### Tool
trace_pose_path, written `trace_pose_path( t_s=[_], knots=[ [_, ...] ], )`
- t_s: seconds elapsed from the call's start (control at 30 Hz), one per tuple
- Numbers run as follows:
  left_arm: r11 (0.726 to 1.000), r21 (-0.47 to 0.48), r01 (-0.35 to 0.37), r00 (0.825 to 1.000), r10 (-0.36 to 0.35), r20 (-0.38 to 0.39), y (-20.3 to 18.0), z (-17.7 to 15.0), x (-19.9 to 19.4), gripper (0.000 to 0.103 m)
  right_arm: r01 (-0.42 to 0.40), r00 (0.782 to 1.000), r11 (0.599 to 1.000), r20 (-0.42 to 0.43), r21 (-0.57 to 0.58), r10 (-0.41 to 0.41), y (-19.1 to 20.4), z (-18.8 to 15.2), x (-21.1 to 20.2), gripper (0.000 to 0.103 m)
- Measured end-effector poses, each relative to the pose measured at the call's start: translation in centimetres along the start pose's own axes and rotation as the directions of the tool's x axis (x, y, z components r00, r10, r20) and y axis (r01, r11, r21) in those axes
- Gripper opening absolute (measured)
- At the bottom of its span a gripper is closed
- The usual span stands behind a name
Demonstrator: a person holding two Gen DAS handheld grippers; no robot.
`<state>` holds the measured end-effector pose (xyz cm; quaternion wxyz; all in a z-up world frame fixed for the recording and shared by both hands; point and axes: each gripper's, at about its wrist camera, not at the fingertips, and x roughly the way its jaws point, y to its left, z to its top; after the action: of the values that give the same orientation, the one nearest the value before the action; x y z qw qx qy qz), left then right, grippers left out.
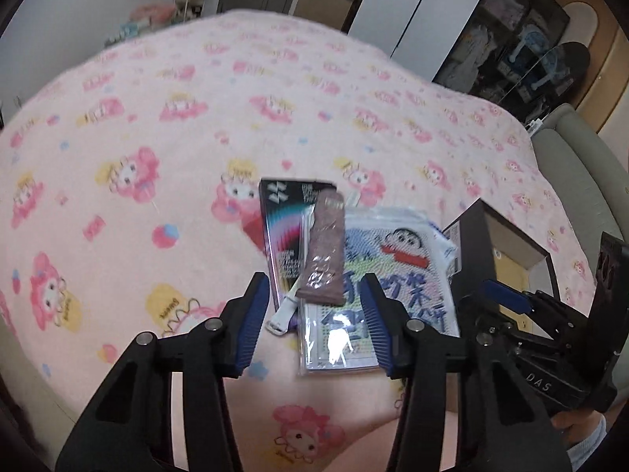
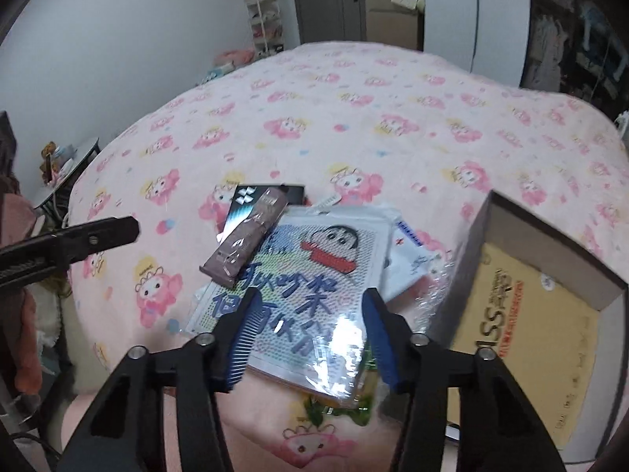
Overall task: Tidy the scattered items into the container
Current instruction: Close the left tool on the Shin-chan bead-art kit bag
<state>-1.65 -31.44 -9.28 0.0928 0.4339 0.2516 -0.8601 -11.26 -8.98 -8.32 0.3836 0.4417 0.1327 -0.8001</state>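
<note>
Blue ribbed pads of the left gripper [image 1: 312,318] are standing wide apart, holding nothing, hovering over the near end of the pile on the pink blanket [image 1: 157,126]. Between them are showing the lower end of a brown sachet [image 1: 323,249], a white strip [image 1: 281,320] and the left edge of a clear-wrapped cartoon pack [image 1: 377,275]; whether either pad is touching anything cannot be told. The sachet is lying slanted across a dark box with a rainbow print [image 1: 281,232] and the pack's top left corner.

Over at the right gripper [image 2: 310,330], the jaws are also spread wide and empty, framing the near half of the cartoon pack [image 2: 314,275], which is lying flat and overlapping other wrapped items: a white packet [image 2: 409,251] at its right and something green [image 2: 346,409] at its near edge. The brown sachet [image 2: 245,238] is resting well ahead of the left pad, partly on the dark box [image 2: 243,200].

Just right of the pile, the cardboard container [image 2: 523,306] is standing open, a printed sheet lying on its floor. None of the pile's items is sitting inside it; the crinkled wrap is reaching its left wall.
</note>
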Motion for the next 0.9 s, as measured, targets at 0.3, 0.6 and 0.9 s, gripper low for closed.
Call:
trace_pose_path(
  t_s=[0.3, 0.6, 0.9],
  knots=[
    [0.997, 0.040, 0.064, 0.984, -0.057, -0.167, 0.0, 0.4, 7.2, 0.050, -0.002, 0.995, 1.000, -0.099, 0.025, 0.004, -0.5, 0.1, 4.6, 0.044],
    [0.993, 0.064, -0.102, 0.971, 0.113, -0.211, -0.4, 2.2, 10.8, 0.053, 0.010, 0.991, 0.998, -0.131, 0.059, -0.002, -1.4, 0.0, 6.9, 0.045],
    [0.999, -0.022, -0.029, 0.983, 0.025, -0.183, 2.2, 1.4, 9.0, 0.051, 0.084, 0.988, 0.992, -0.135, 0.092, -0.071, -2.1, 0.2, 6.4, 0.053]
  ],
)
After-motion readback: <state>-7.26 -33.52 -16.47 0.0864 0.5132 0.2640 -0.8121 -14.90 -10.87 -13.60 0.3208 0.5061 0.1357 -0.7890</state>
